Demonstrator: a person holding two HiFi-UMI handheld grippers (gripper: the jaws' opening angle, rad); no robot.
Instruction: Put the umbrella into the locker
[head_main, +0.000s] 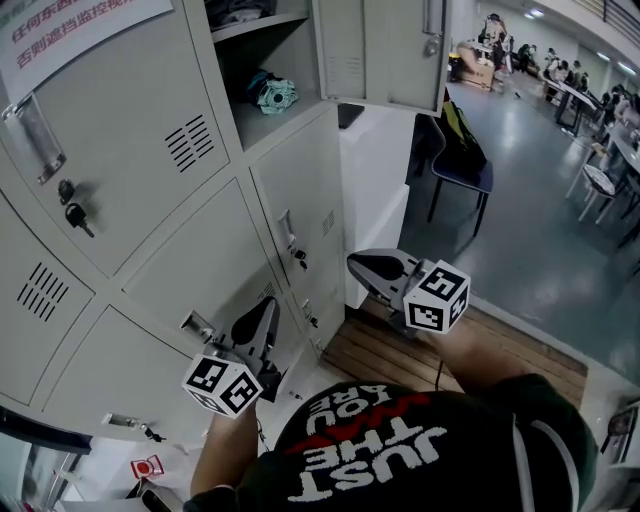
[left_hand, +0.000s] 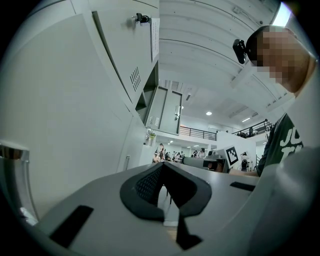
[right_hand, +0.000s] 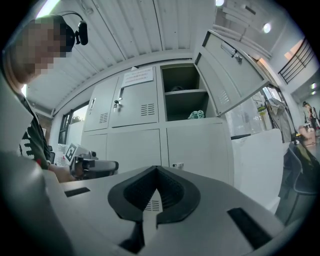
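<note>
A teal, patterned bundle that looks like the folded umbrella (head_main: 272, 93) lies on a shelf inside the open locker (head_main: 262, 60). The same umbrella (right_hand: 196, 114) shows in the right gripper view, with the locker door (right_hand: 227, 75) swung out to the right. My left gripper (head_main: 268, 303) is low in front of the closed lower lockers, shut, with nothing in it (left_hand: 161, 165). My right gripper (head_main: 352, 262) hangs beside it to the right, pointing at the lockers, jaws together and empty (right_hand: 156, 169). Both are well below the umbrella.
Closed grey locker doors (head_main: 130, 150) fill the left, one with keys (head_main: 72, 212) in its lock. A white cabinet (head_main: 375, 190) stands right of the lockers, with a wooden pallet (head_main: 385, 352) at its foot. A chair with a bag (head_main: 462, 160) stands behind; people sit at far tables (head_main: 590, 90).
</note>
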